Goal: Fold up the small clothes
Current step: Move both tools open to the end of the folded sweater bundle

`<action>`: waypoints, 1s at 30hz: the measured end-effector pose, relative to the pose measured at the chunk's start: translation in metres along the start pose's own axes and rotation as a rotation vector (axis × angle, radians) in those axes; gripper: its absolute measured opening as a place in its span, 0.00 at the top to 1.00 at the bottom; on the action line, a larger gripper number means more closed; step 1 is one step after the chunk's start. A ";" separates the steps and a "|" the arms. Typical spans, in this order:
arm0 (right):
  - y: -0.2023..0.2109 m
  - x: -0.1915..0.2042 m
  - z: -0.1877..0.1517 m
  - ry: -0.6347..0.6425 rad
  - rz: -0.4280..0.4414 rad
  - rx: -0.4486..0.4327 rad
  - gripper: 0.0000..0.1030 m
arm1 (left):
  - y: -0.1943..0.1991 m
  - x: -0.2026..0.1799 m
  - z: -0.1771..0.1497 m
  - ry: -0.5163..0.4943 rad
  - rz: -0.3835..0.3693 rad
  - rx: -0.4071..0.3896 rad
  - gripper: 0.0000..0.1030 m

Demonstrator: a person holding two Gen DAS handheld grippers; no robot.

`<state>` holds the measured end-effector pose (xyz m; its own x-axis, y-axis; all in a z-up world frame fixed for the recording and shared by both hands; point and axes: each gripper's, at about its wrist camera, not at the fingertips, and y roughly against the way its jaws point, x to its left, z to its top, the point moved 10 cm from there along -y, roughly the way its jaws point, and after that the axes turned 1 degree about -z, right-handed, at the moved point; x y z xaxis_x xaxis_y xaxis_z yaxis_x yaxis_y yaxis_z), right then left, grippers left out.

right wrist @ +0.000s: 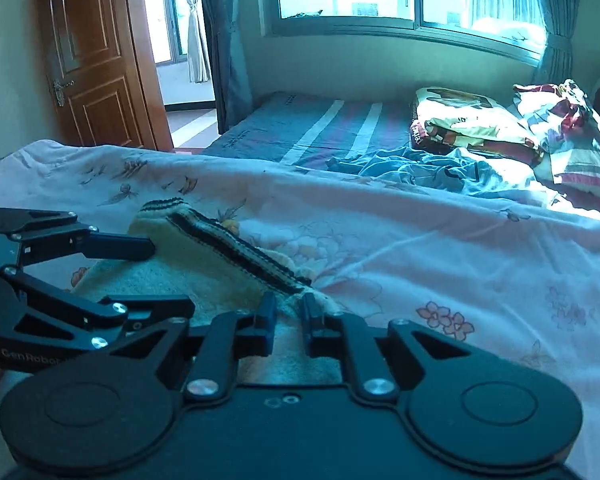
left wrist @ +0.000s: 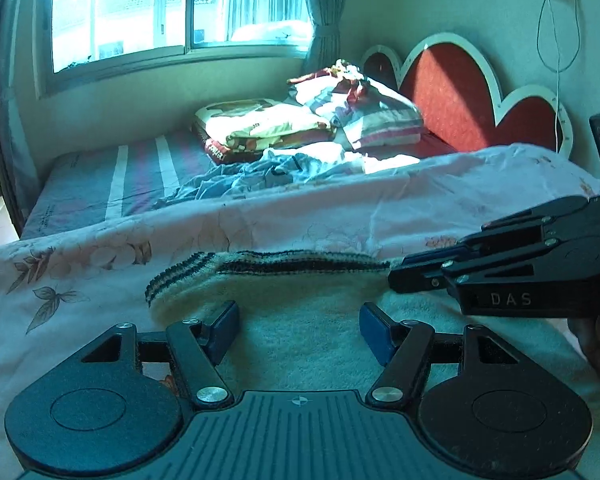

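A sunlit bedroom with one floral bedsheet (left wrist: pixel 100 276) spread in front. On it lies one small cream knitted garment (left wrist: pixel 300 320) with a dark striped hem. There are two grippers: the left gripper (left wrist: pixel 299 330) hovers over the knit with jaws wide apart, holding nothing; the right gripper (right wrist: pixel 288 326) has its jaws nearly together, pinching the hem.

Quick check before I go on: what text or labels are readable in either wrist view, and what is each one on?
"DAS": on the side of the right gripper, seen from the left wrist.
"GenRobot", cut off: on the left gripper body, seen from the right wrist.
Print on the blue mattress cover and the folded blanket: too blurred to read.
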<state>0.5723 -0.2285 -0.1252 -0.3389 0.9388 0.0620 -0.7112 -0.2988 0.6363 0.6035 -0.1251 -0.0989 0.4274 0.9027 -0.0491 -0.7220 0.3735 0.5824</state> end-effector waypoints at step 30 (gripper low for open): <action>0.111 0.040 -0.055 0.072 0.083 -0.103 0.77 | 0.085 -0.035 -0.051 -0.053 0.102 -0.004 0.35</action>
<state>0.4457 -0.2333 -0.0937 -0.4399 0.8965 0.0530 -0.7370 -0.3941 0.5492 0.4993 -0.1142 -0.0895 0.3799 0.9235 0.0533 -0.7651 0.2813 0.5792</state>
